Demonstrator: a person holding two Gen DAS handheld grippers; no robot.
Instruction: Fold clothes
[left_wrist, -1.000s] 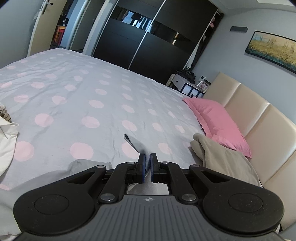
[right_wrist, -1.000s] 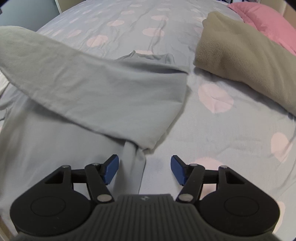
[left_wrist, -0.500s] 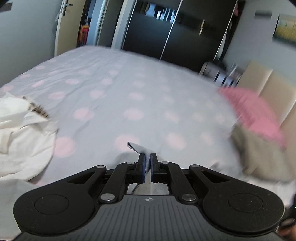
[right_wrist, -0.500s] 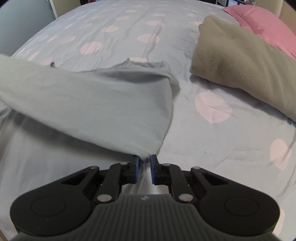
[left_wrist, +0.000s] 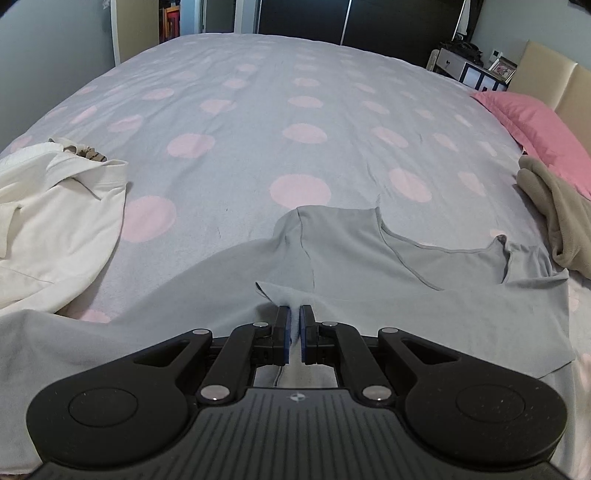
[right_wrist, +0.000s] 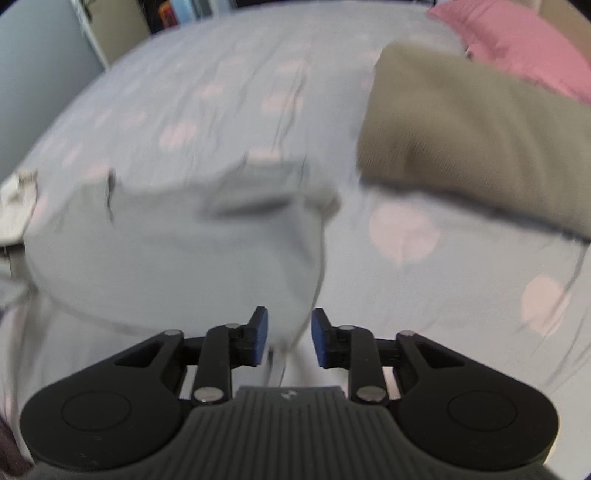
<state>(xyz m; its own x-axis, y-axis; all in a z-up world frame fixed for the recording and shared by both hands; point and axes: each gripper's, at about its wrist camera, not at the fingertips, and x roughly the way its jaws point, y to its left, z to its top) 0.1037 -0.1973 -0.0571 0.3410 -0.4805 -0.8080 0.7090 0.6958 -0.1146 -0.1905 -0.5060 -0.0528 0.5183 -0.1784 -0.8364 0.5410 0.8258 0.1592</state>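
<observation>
- Since a second ago, the left hand-held gripper (left_wrist: 294, 325) has carried its pinched fold of the grey shirt (left_wrist: 369, 266) down onto the bed (left_wrist: 258, 110), and the shirt now lies spread there with its neckline facing up.
- Left hand-held gripper: clamped tight on a fold of the grey shirt, near its middle.
- Right hand-held gripper (right_wrist: 289, 334): its jaws closed on the shirt's edge and have just been opening again; they now stand apart with the grey cloth loose between them (this view is blurred, so contact is hard to judge).
- Nearby, clear of the shirt: a white garment (left_wrist: 55, 221) to the left, a tan blanket (left_wrist: 554, 214) and pink pillow (left_wrist: 535, 129) to the right.
- To do this step well, I judge: lay the fold flat, line up the edges, release only once the cloth rests, then smooth out wrinkles.
- No brand, label or readable writing shows; only a small round emblem on each gripper body.
</observation>
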